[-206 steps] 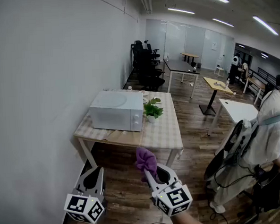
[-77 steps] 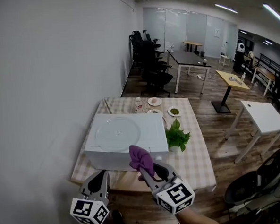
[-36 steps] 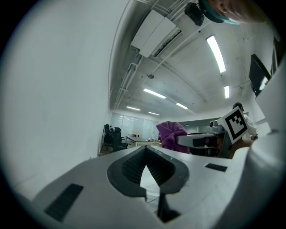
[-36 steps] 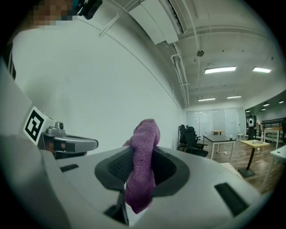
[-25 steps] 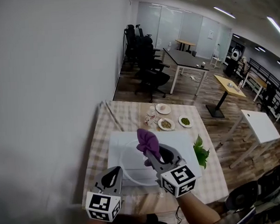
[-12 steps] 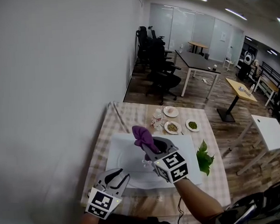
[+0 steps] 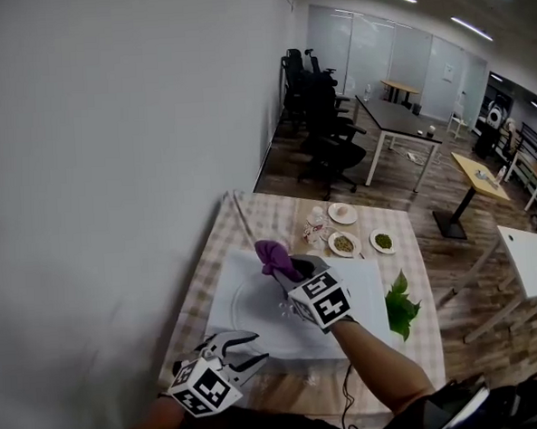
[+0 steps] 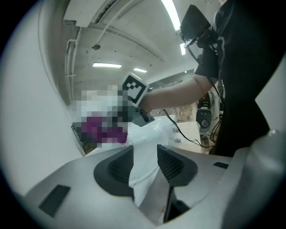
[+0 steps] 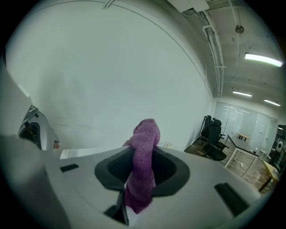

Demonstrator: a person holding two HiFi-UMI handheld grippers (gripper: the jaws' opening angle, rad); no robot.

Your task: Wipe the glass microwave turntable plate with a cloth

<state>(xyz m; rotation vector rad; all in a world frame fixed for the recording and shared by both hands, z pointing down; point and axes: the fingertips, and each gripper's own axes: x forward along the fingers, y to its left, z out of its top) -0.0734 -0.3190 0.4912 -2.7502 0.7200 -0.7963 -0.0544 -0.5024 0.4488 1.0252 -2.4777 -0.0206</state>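
Note:
The glass turntable plate (image 7: pixel 252 312) lies flat on top of a white microwave (image 7: pixel 362 289). My right gripper (image 7: pixel 286 271) hovers over the plate's far part, shut on a bunched purple cloth (image 7: pixel 273 257) that sticks up past the jaws. In the right gripper view the cloth (image 9: pixel 144 165) fills the gap of that gripper (image 9: pixel 142 154). My left gripper (image 7: pixel 247 345) is at the microwave's near left corner. Its jaws are opening with nothing between them. In the left gripper view the white microwave top shows through the gap of the left gripper (image 8: pixel 145 156).
The microwave stands on a table with a checked cloth (image 7: pixel 213 269) against the white wall. A leafy plant (image 7: pixel 403 302) sits to the microwave's right. Small dishes (image 7: pixel 343 243) and a bottle (image 7: pixel 316 222) stand behind it. Office chairs and desks fill the room beyond.
Both grippers have come down toward the microwave top, the right one carrying the cloth over the plate. The left gripper has rolled, and its jaws have gone from shut to open.

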